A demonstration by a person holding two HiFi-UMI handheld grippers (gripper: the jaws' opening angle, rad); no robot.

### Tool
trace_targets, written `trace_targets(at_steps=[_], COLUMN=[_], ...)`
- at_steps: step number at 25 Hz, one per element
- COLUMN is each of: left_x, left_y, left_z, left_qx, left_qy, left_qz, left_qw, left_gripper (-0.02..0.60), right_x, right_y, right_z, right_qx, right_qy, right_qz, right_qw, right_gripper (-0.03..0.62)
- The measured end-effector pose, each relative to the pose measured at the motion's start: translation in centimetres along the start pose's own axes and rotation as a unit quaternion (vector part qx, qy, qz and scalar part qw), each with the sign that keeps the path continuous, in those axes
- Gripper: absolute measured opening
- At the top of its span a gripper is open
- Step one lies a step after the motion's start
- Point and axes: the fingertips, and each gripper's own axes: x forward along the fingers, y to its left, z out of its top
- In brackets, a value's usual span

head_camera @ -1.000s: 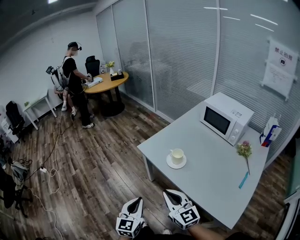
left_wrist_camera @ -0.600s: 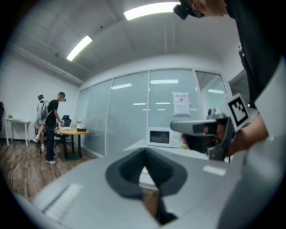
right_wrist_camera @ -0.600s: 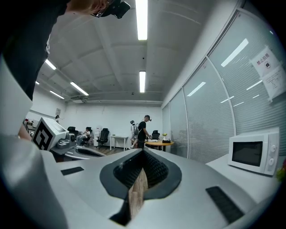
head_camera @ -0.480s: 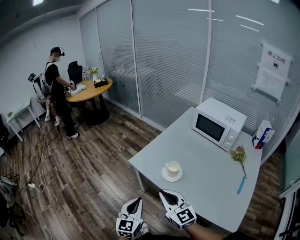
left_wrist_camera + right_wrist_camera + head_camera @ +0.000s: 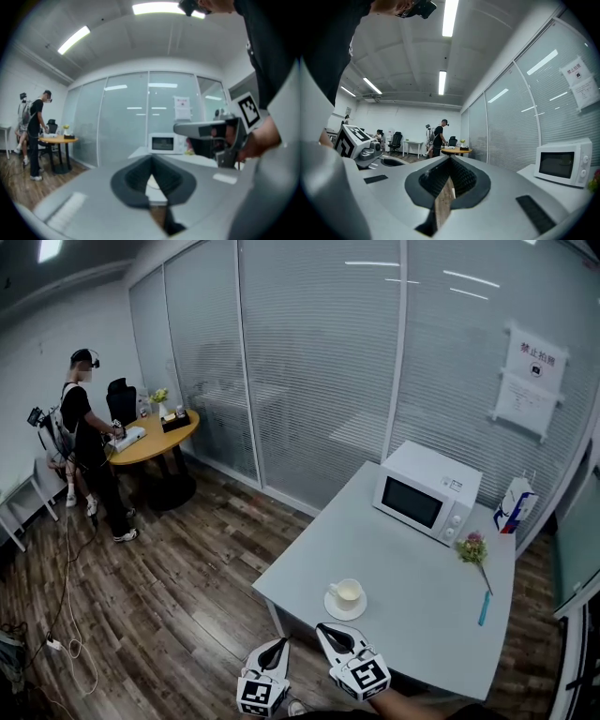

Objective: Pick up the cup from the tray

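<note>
A cream cup (image 5: 347,592) stands on a white saucer (image 5: 345,607) near the front left corner of the grey table (image 5: 412,587). My left gripper (image 5: 280,646) and right gripper (image 5: 324,628) hang low at the bottom of the head view, short of the table's near edge and well apart from the cup. Both are shut with nothing between the jaws. In the left gripper view the left gripper (image 5: 151,162) points toward the table, with the right gripper (image 5: 213,136) beside it. The right gripper (image 5: 450,158) points out into the room.
A white microwave (image 5: 427,502) stands at the back of the table, with a carton (image 5: 509,505), a flower (image 5: 472,549) and a blue pen (image 5: 484,607) to the right. Glass partitions run behind. A person (image 5: 86,432) stands at a round wooden table (image 5: 150,439) far left. Cables lie on the wood floor.
The head view has swung left and come a little nearer: table and cup sit lower and more central. Both grippers stay shut at the bottom edge.
</note>
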Motion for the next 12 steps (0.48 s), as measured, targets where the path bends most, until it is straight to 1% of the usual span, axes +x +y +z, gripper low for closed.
trace_targets(at_steps=[2,5,12], left_x=[0.6,1.5,4.9], left_y=[0.6,0.9,-0.2], left_z=[-0.1,-0.1,-0.6], left_qx=[0.001,0.005,0.003], left_qy=[0.000,-0.001,0.004], left_qz=[-0.013,-0.038,-0.088], left_qw=[0.9999,0.9993,0.9961], left_gripper=[0.005,0.005,0.005], right_x=[0.4,0.4,-0.9], right_y=[-0.1,-0.8,-3.2], right_z=[-0.3,0.0,-2.7], right_qx=[0.000,0.003,0.010], right_qy=[0.003,0.010,0.029], right_qz=[-0.013,-0.045,-0.083], right_qw=[1.000,0.999,0.996], right_gripper=[-0.011,-0.011,-0.011])
